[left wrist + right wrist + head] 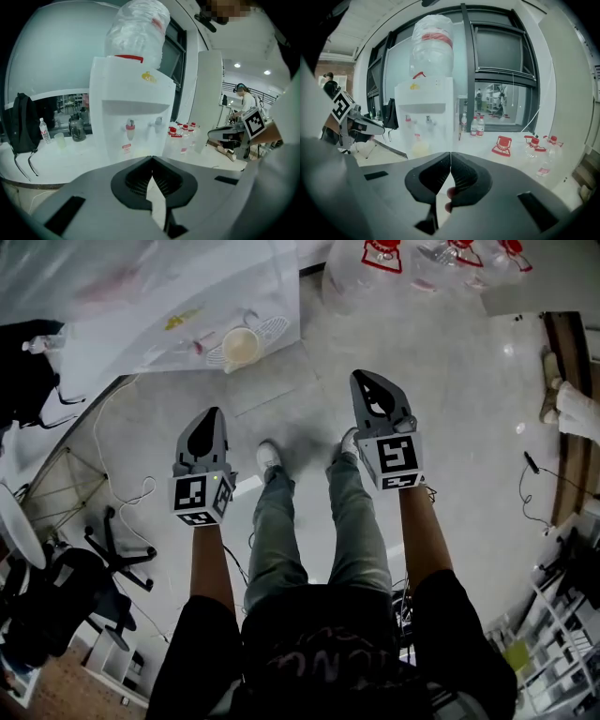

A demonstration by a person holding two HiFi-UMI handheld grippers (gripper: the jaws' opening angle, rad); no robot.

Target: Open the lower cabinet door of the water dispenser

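Note:
The white water dispenser (131, 108) stands ahead with a clear bottle (138, 30) on top and two taps in its recess. It also shows in the right gripper view (424, 112) and from above at the top left of the head view (187, 306). Its lower cabinet door is mostly hidden behind the jaws. My left gripper (208, 423) and right gripper (368, 385) hang side by side above the floor, short of the dispenser. Both are shut with nothing held, their tips meeting in the left gripper view (151, 159) and the right gripper view (450, 154).
Several red-capped water jugs (502, 145) lie on the floor to the dispenser's right. A black backpack (21, 122) and small bottles rest on the ledge to its left. A chair base and tripod legs (103, 549) stand at the left. A wooden piece (562, 381) lies at the right.

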